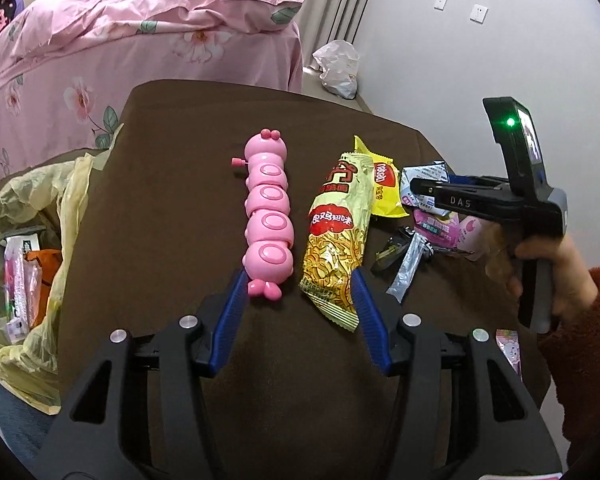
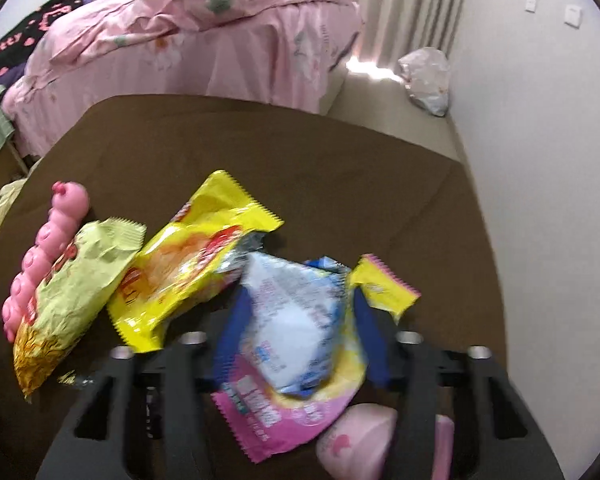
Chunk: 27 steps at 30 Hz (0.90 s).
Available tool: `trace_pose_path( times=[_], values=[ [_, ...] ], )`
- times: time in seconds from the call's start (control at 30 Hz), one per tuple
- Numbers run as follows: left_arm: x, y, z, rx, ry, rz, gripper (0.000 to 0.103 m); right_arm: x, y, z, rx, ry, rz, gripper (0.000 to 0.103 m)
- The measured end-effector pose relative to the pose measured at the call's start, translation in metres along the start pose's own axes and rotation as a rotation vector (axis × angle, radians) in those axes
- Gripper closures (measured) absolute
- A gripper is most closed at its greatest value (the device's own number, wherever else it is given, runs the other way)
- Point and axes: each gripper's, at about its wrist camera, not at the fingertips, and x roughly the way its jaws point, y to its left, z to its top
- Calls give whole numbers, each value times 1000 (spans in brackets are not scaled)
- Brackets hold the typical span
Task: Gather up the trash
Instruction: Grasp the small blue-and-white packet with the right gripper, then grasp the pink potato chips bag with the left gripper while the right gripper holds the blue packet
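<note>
On the brown table [image 1: 172,168] lie a pink caterpillar toy [image 1: 267,212], a green-yellow noodle snack bag [image 1: 338,232], a yellow wrapper [image 1: 384,188] and a pile of small wrappers [image 1: 432,208]. My left gripper [image 1: 298,280] is open and empty, its jaws on either side of the toy's tail and the snack bag's near end. My right gripper [image 2: 298,300] is open, its jaws on either side of a white-blue wrapper [image 2: 296,320] that lies on a pink-yellow wrapper [image 2: 268,412]. The yellow wrapper [image 2: 188,264] and snack bag [image 2: 68,304] lie to its left.
A yellow trash bag [image 1: 32,240] with wrappers inside hangs at the table's left edge. A bed with pink bedding [image 1: 132,52] stands behind. A white plastic bag [image 1: 338,68] lies on the floor by the wall. A silver wrapper [image 1: 406,268] and a dark item lie right of the snack bag.
</note>
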Motion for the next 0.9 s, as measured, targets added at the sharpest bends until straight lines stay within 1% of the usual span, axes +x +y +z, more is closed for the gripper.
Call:
trace_pose_path(
  times=[0.03, 0.07, 0.13, 0.17, 0.2, 0.33, 0.43, 0.53, 0.63, 0.7, 0.77, 0.9],
  values=[
    [0, 1, 0, -3, 2, -3, 52, -3, 3, -1, -10, -13, -2, 73],
    [0, 1, 0, -6, 3, -8, 52, -7, 6, -3, -21, -28, 2, 75],
    [0, 1, 1, -10, 3, -12, 52, -17, 10, -6, -29, -52, 27, 84],
    [-1, 1, 1, -11, 2, -12, 52, -23, 11, -8, -32, -63, 42, 85],
    [-1, 1, 1, -10, 2, -12, 52, -28, 12, -9, -33, -73, 51, 89],
    [-4, -3, 1, 0, -2, -9, 52, -54, 15, -22, -37, -119, 88, 90],
    [-6, -7, 1, 14, -4, -9, 52, -79, 15, -39, -38, -148, 109, 90],
    [-6, -13, 1, 28, -2, -9, 52, -94, 14, -56, -40, -160, 118, 90],
    [-5, -22, 2, 55, -1, -11, 52, -108, 8, -78, -30, -167, 112, 90],
    [-4, -29, 2, 77, 1, -14, 50, -112, 4, -90, -20, -169, 102, 90],
    [-1, -40, 3, 114, 3, -10, 48, -114, -2, -103, -4, -172, 88, 90],
    [10, -58, 4, 179, 17, 6, 47, -118, -19, -128, 48, -184, 77, 90]
  ],
)
